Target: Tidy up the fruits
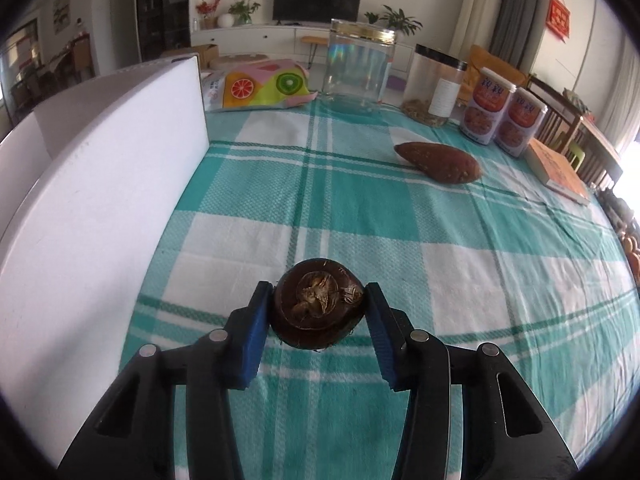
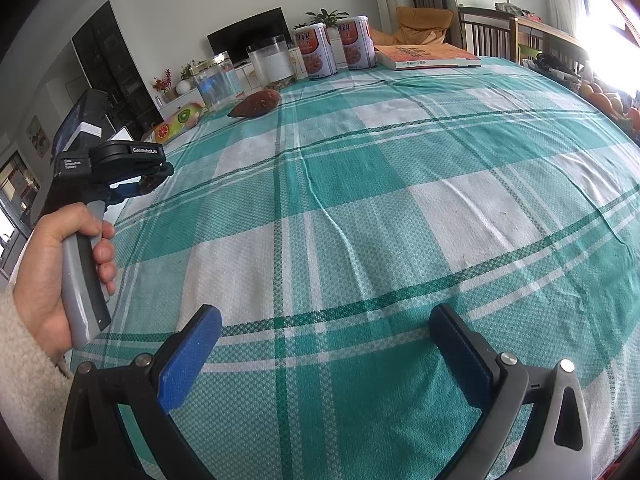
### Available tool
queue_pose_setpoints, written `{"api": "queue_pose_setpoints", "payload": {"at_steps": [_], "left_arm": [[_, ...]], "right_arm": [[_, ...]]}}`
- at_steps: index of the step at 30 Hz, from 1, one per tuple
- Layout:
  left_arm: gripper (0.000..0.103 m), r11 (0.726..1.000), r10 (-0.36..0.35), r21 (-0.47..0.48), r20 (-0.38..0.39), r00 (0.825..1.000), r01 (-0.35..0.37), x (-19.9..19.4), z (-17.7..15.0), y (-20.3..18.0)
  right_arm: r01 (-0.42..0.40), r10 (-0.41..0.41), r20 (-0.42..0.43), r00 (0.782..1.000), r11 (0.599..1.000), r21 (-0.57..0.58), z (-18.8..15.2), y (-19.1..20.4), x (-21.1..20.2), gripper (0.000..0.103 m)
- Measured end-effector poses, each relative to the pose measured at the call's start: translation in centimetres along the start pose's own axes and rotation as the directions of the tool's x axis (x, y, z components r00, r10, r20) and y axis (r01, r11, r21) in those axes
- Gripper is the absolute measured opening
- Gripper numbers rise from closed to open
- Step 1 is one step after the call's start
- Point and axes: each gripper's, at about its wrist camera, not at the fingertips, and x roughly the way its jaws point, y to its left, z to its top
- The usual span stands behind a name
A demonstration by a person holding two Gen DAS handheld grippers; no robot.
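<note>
My left gripper (image 1: 318, 312) is shut on a round dark brown fruit (image 1: 318, 310) with a dried calyx, held just above the green checked tablecloth. A reddish-brown sweet potato (image 1: 438, 161) lies further ahead on the right; it also shows in the right wrist view (image 2: 258, 104). A white box (image 1: 92, 184) stands close on the left of the held fruit. My right gripper (image 2: 326, 344) is open and empty above the cloth. The left gripper (image 2: 150, 176) shows there at the far left, held by a hand.
At the table's far edge stand a clear jar (image 1: 358, 66), a black-lidded jar (image 1: 434, 84), two cans (image 1: 502, 110), a fruit-print bag (image 1: 260, 86) and a book (image 1: 558, 170). Oranges (image 2: 600, 98) lie at the right edge. Wooden chairs (image 2: 488, 30) stand behind.
</note>
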Motion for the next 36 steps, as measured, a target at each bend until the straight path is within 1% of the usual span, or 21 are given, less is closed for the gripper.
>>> {"api": "queue_pose_setpoints", "payload": {"at_steps": [7,10,13,17,19,22,24,26,27,28,32,36], "left_arm": [[0.048,0.993,-0.061,0.1,-0.047,0.997,0.065,-4.4,-4.2,-1.1],[0.048,0.988,-0.072,0.132,-0.064,0.995,0.08,-5.3,-5.6,-1.1],[0.048,0.982,-0.073,0.173,-0.061,0.995,0.083,-6.4,-7.1,-1.2],[0.048,0.973,-0.066,0.217,-0.056,0.996,0.077,-6.4,-8.7,-1.1],[0.048,0.973,-0.057,0.222,-0.06,0.997,0.069,-6.0,-9.2,-0.9],[0.049,0.973,-0.064,0.219,-0.066,0.996,0.077,-5.4,-9.8,-0.6],[0.061,0.97,-0.065,0.23,-0.046,0.997,0.074,-5.6,-10.2,-0.7],[0.091,0.968,-0.057,0.241,-0.047,0.997,0.067,-5.4,-10.5,-0.9],[0.094,0.968,-0.043,0.246,-0.047,0.998,0.053,-5.2,-10.7,-1.0],[0.094,0.968,-0.038,0.248,-0.045,0.998,0.048,-5.2,-10.7,-1.0],[0.1,0.971,-0.035,0.236,-0.055,0.998,0.047,-4.9,-10.7,-0.9],[0.102,0.971,-0.03,0.236,-0.057,0.998,0.043,-4.8,-10.7,-1.0]], "right_arm": [[-0.008,0.008,0.004,1.0,1.0,0.006,0.0,-0.1,0.0,0.103],[-0.006,0.006,0.003,1.0,1.0,0.004,0.0,-0.2,-0.1,0.103],[-0.008,0.008,0.003,1.0,1.0,0.005,0.0,-0.2,0.0,0.103],[-0.007,0.007,0.004,1.0,1.0,0.004,0.0,-0.2,-0.1,0.103],[-0.007,0.007,0.004,1.0,1.0,0.005,0.0,-0.2,-0.1,0.103],[-0.01,0.009,0.005,1.0,1.0,0.006,0.0,-0.2,-0.1,0.103],[-0.009,0.009,0.005,1.0,1.0,0.007,0.0,-0.2,-0.1,0.103],[-0.008,0.008,0.004,1.0,1.0,0.005,0.0,-0.2,0.0,0.103],[-0.008,0.008,0.004,1.0,1.0,0.005,0.0,-0.2,-0.1,0.103],[-0.008,0.008,0.004,1.0,1.0,0.005,0.0,-0.2,-0.1,0.103],[-0.008,0.008,0.005,1.0,1.0,0.006,0.0,-0.2,-0.1,0.103],[-0.005,0.005,0.004,1.0,1.0,0.004,0.0,-0.1,-0.1,0.103]]}}
